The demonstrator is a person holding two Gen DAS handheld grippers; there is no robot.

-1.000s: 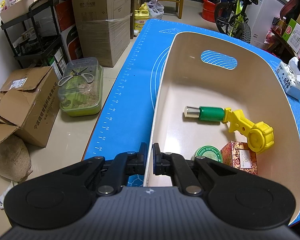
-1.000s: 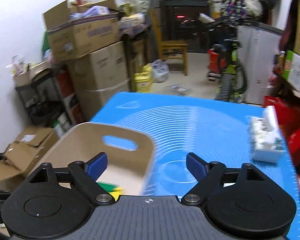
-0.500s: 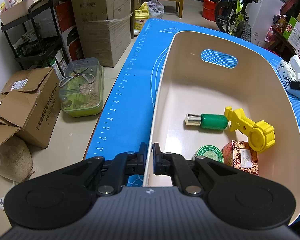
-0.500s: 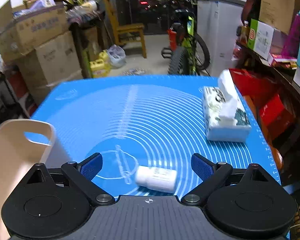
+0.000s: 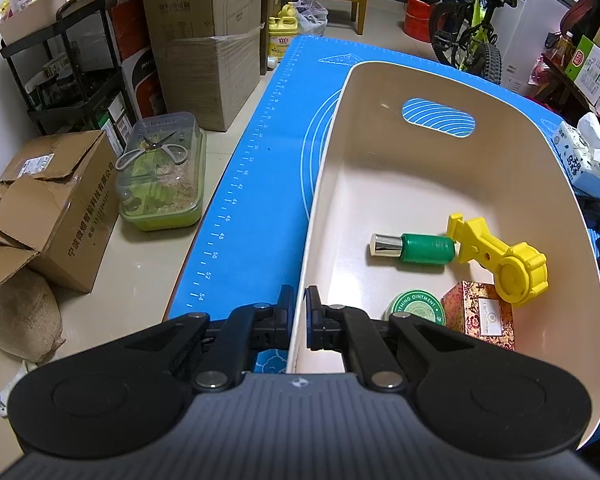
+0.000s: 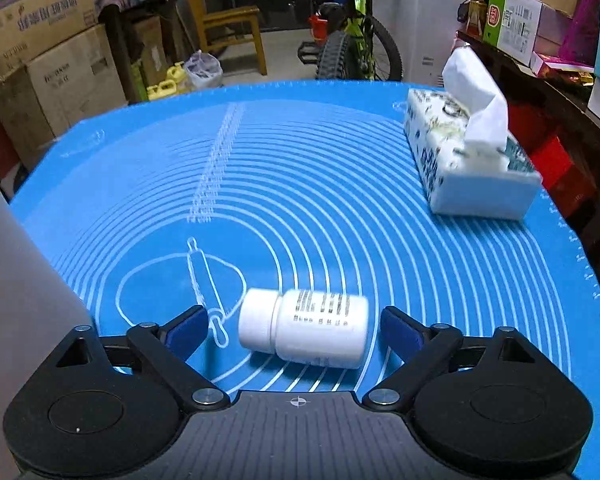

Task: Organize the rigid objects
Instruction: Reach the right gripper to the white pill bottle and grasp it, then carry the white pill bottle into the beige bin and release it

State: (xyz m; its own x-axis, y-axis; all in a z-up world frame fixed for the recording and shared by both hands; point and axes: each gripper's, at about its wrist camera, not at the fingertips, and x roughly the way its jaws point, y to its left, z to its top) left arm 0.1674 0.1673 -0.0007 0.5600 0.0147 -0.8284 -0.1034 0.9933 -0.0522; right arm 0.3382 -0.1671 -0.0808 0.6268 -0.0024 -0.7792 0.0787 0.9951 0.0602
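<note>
My left gripper (image 5: 299,300) is shut on the near wall of the cream basket (image 5: 440,184), one finger outside and one inside. In the basket lie a green bottle with a silver cap (image 5: 424,249), a yellow plastic tool (image 5: 500,256), a round green ointment tin (image 5: 416,307) and a red patterned box (image 5: 482,314). A white pill bottle (image 6: 308,330) lies on its side on the blue mat (image 6: 320,180). My right gripper (image 6: 293,315) hangs low over it with its jaws closing. The bottle is between the blue pads, which stand clear of it.
A tissue box (image 6: 468,160) sits at the mat's far right, and the basket's side (image 6: 16,280) stands left of the right gripper. Off the table's left edge are cardboard boxes (image 5: 52,216) and a clear-lidded tub (image 5: 160,176). A bicycle (image 6: 352,48) and chair stand beyond.
My right gripper has dropped and swung right, from over the basket to the white bottle, which now lies between its fingers. My left gripper keeps its hold on the basket.
</note>
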